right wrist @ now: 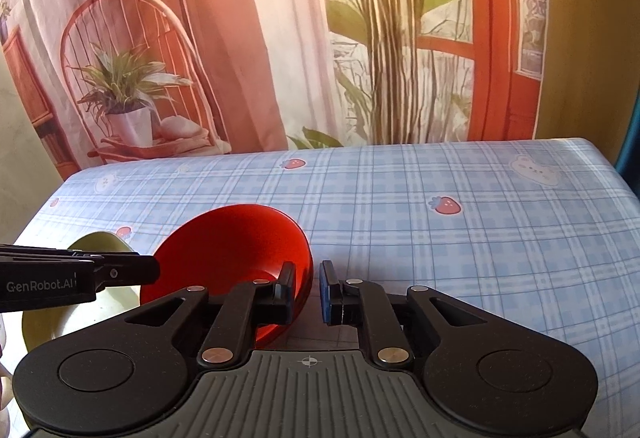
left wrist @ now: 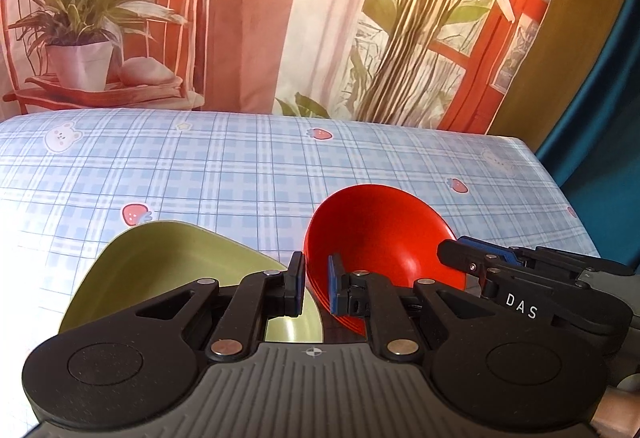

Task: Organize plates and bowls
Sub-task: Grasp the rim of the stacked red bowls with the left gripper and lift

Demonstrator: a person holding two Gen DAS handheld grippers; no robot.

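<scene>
**Red bowl (left wrist: pixel 380 234), tilted, near the front edge of the desk (left wrist: pixel 240 165).** We see the bowl tipped so that its opening faces both wrist cameras. It sits towards the front edge and a little right of the middle. Whether its underside touches the cloth we cannot tell. Fine parallel lines along its near rim may mean several red bowls nested together, but the views do not settle this.

**Grips.** The left gripper (left wrist: pixel 316 288) has its fingers (left wrist: pixel 295 288) drawn in on the bowl's near left rim, one inside and one outside. The right gripper (right wrist: pixel 306 296) straddles the opposite rim in the same way, nearly closed. A thin sliver of background shows between the rim and its outer pad, so we judge this hold to be light.

**Neighbour.** A green bowl (left wrist: pixel 160 270) lies just left of the red one, close to the front left corner. It is partly under the left gripper and also tilted. In both views the two rims overlap, but we cannot tell whether they touch.

**Surroundings.** The rest of the checked blue cloth, printed with strawberries and bears, carries nothing else that we can see. A printed backdrop (left wrist: pixel 248 17) hangs behind the far edge.

**Progress.** We judge the task to be under way but unfinished. The red bowl is in hand, it is not yet nested with the green one, and no plates appear in either view.
</scene>
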